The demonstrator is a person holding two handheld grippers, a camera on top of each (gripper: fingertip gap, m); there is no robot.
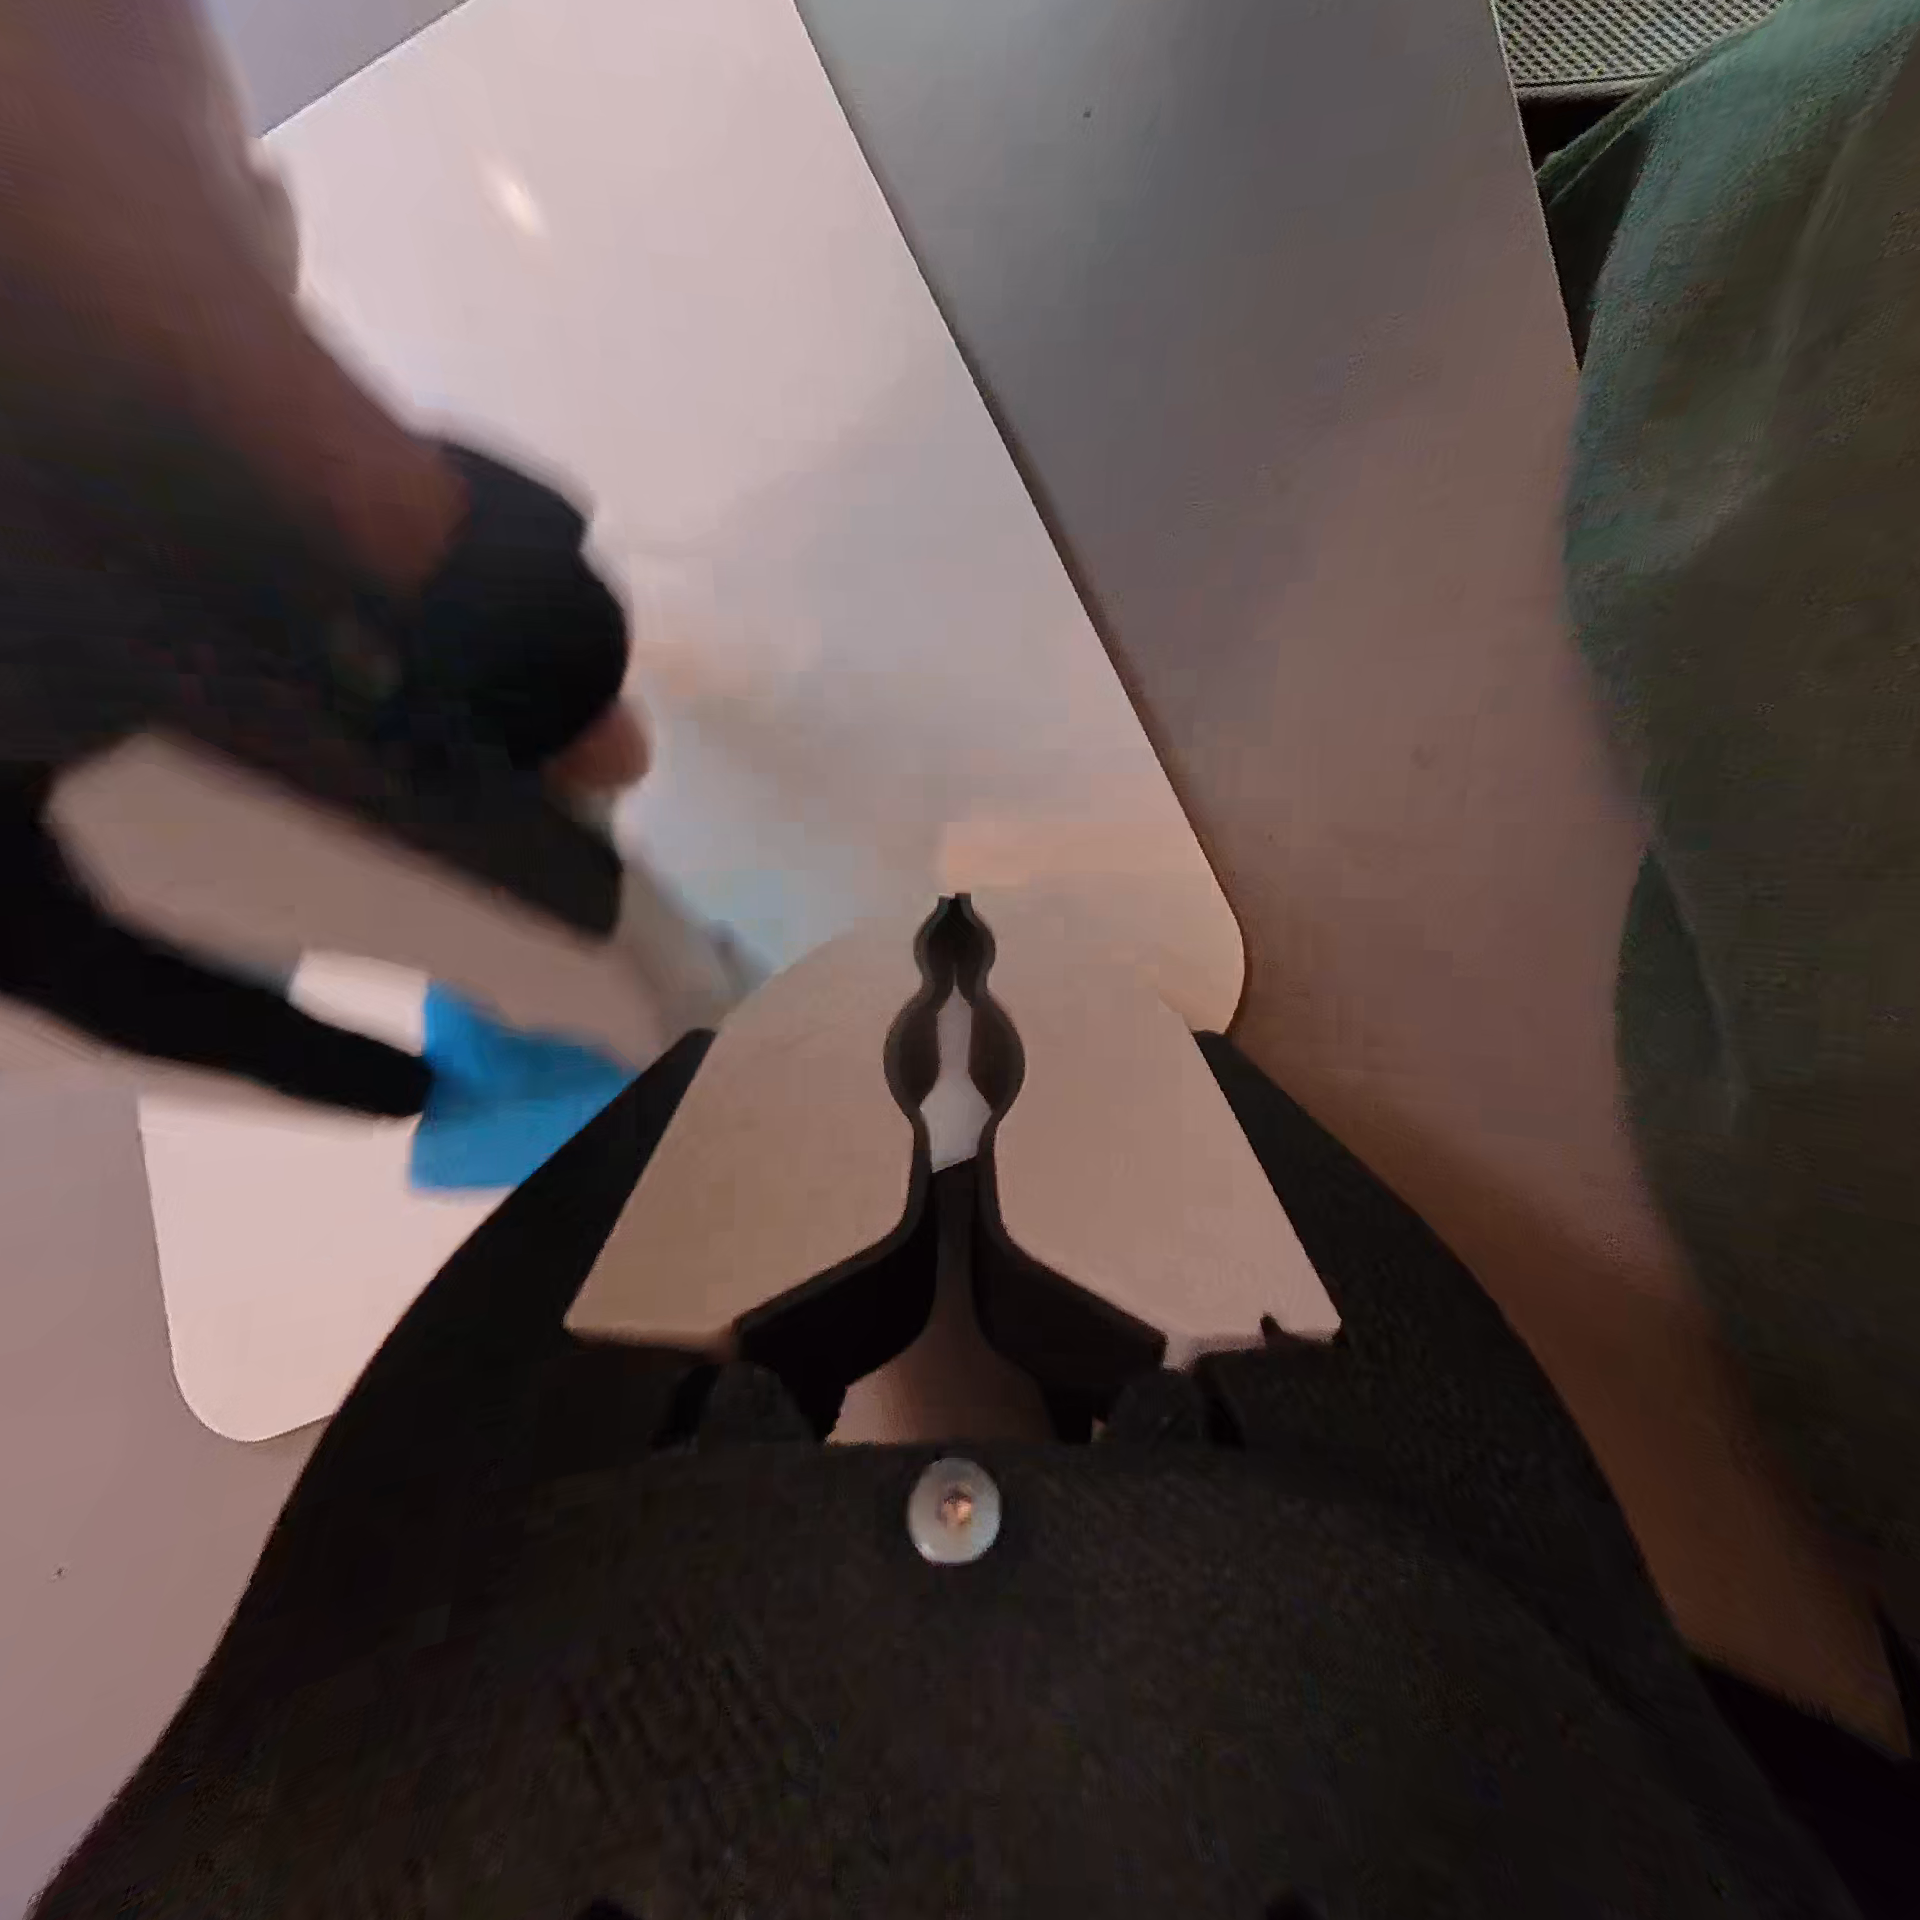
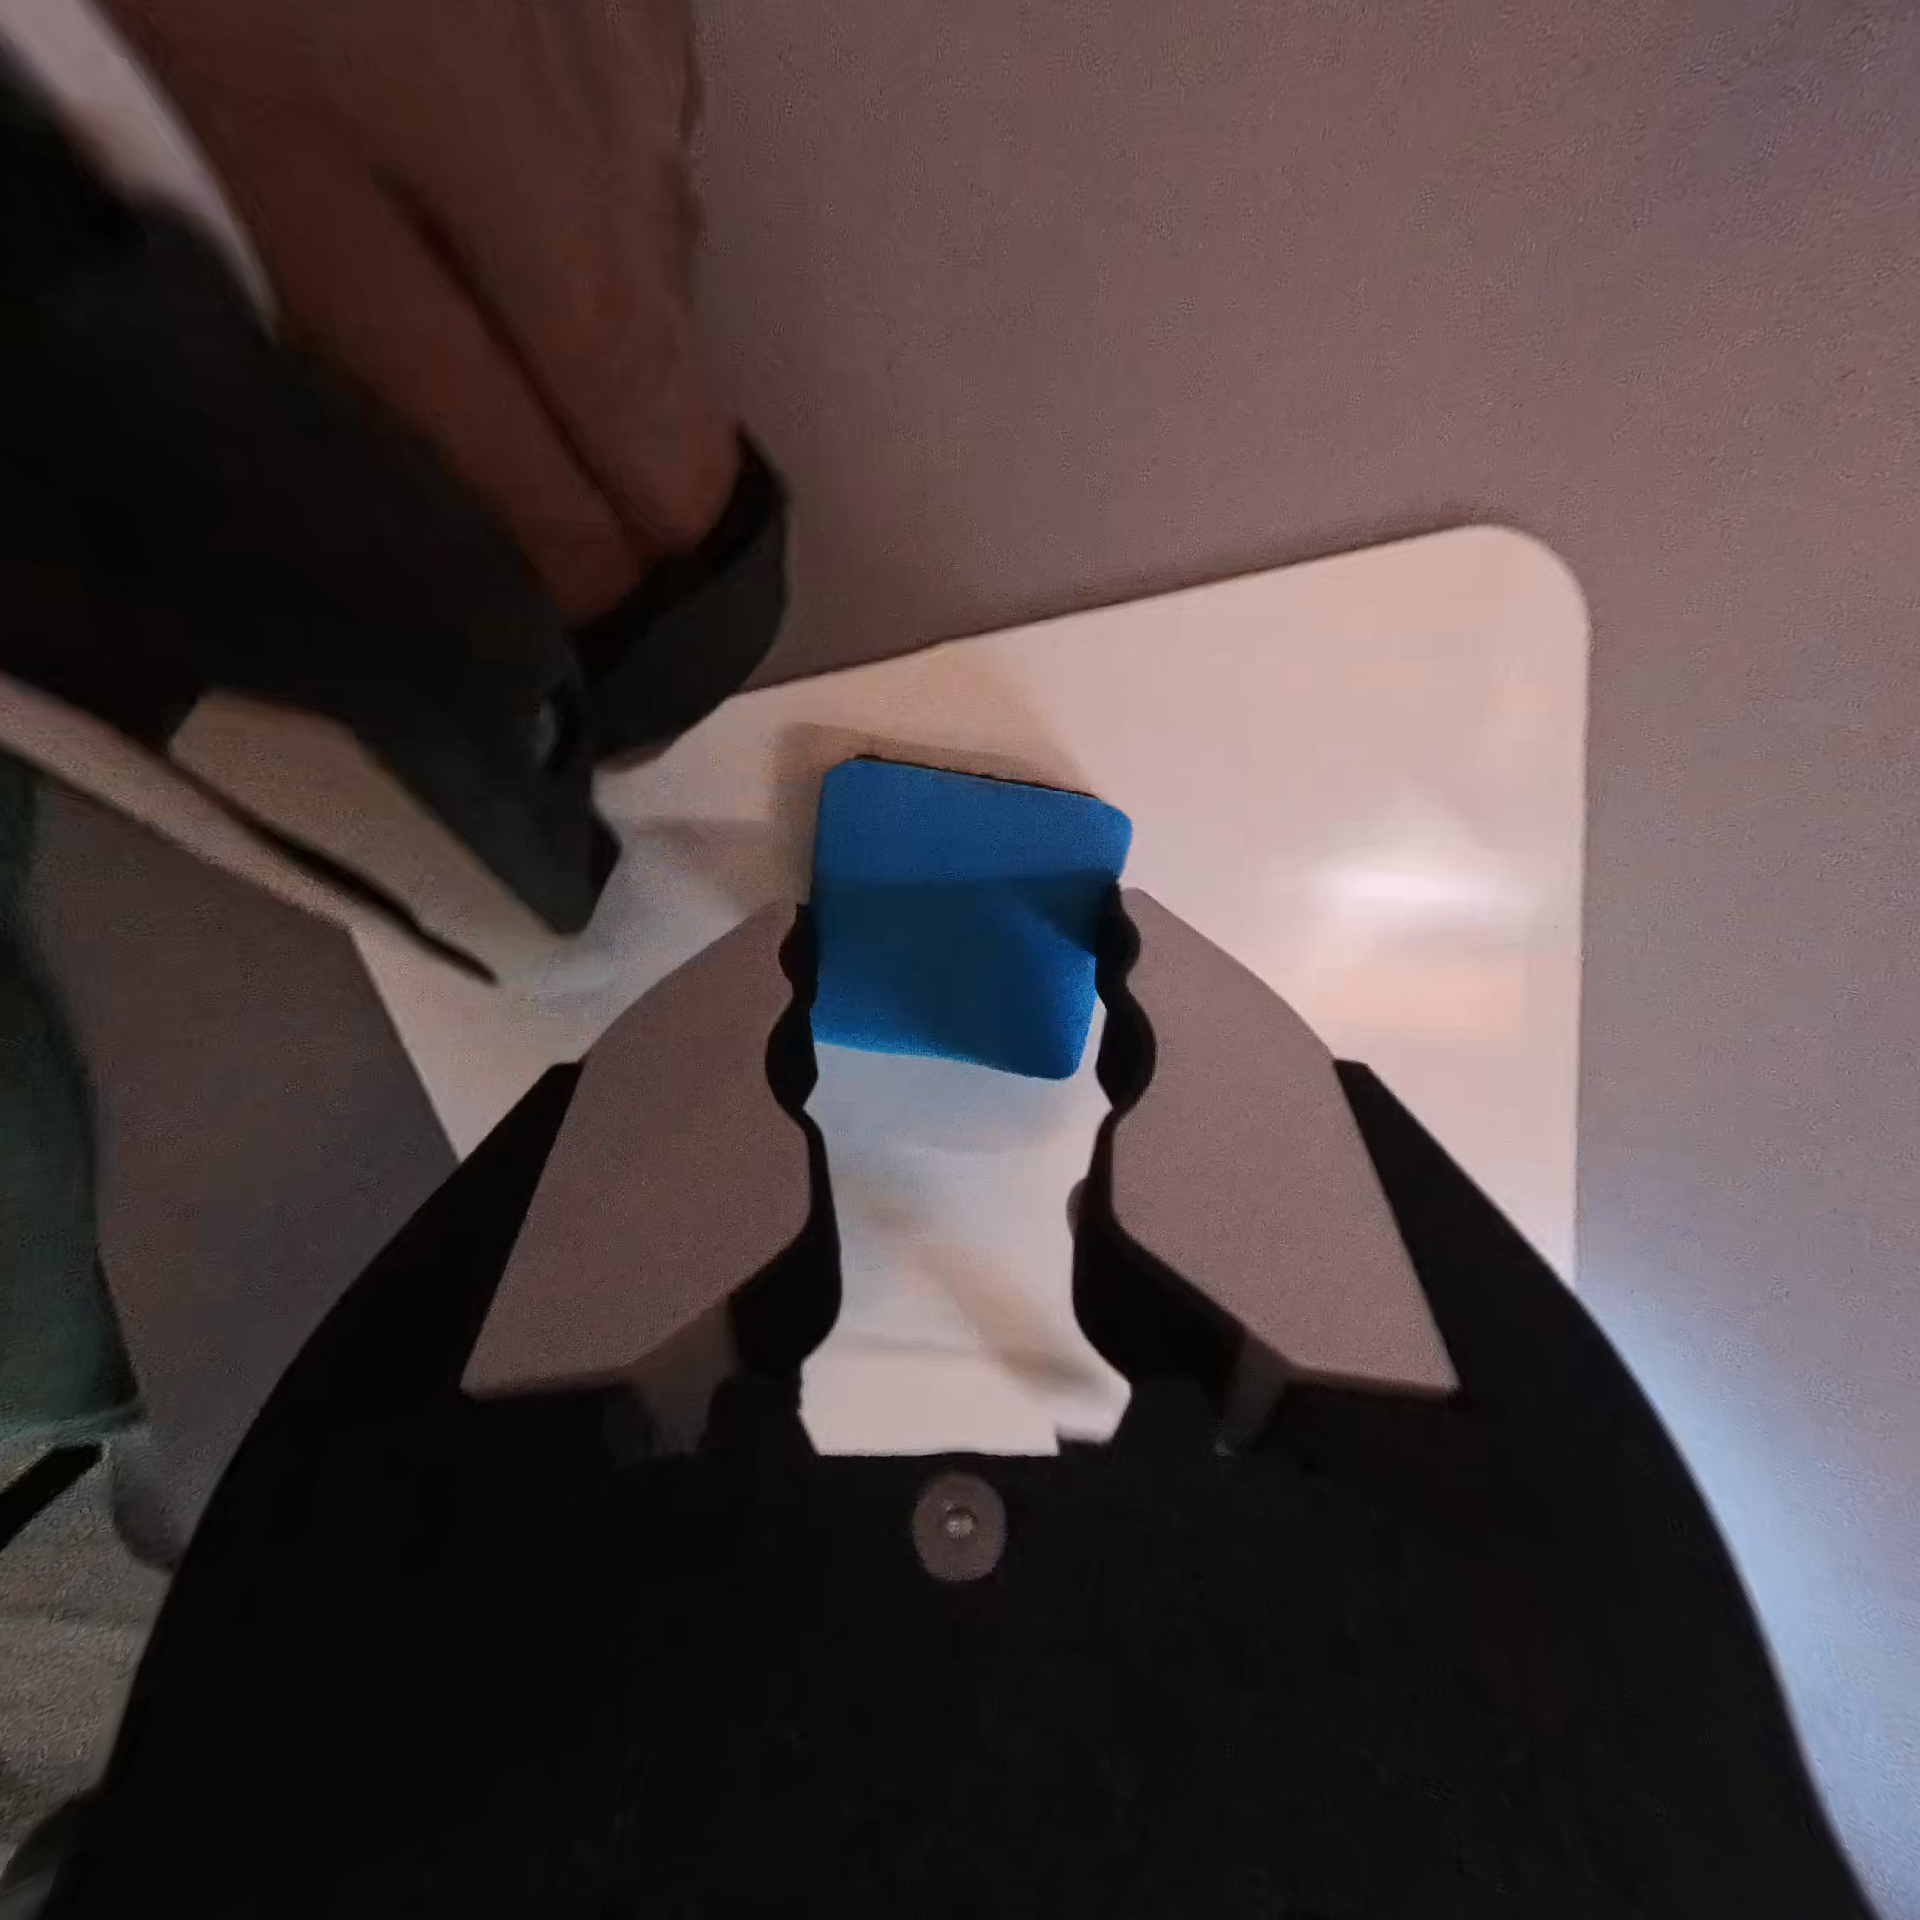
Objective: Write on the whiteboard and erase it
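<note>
Blue foam, a squarish eraser block [image 2: 961, 925], sits between the two fingertips of the right hand-held gripper [image 2: 956, 935], both pads pressed into its sides, its dark underside flat on the white rounded-corner whiteboard [image 2: 1351, 727] just ahead of the fingers. The left hand-held gripper [image 1: 958, 909] has its fingertips closed together with nothing between them, poised at the board's near edge close to a rounded corner.

The board lies on the pale grey counter [image 2: 1247, 260]; in the right wrist view the left hand-held gripper shows off to the left, blurred. No marks are visible on the board's surface here, though glare covers part of it.

Risks, as I judge them: the foam is pinched only near its rear half, so a hard push could twist it out of the pads. The board looks thin and loose, so a wiping stroke may slide it across the counter unless the left hand-held gripper pins it.

Count: one eraser, one whiteboard, two hand-held grippers; no marker in view.
</note>
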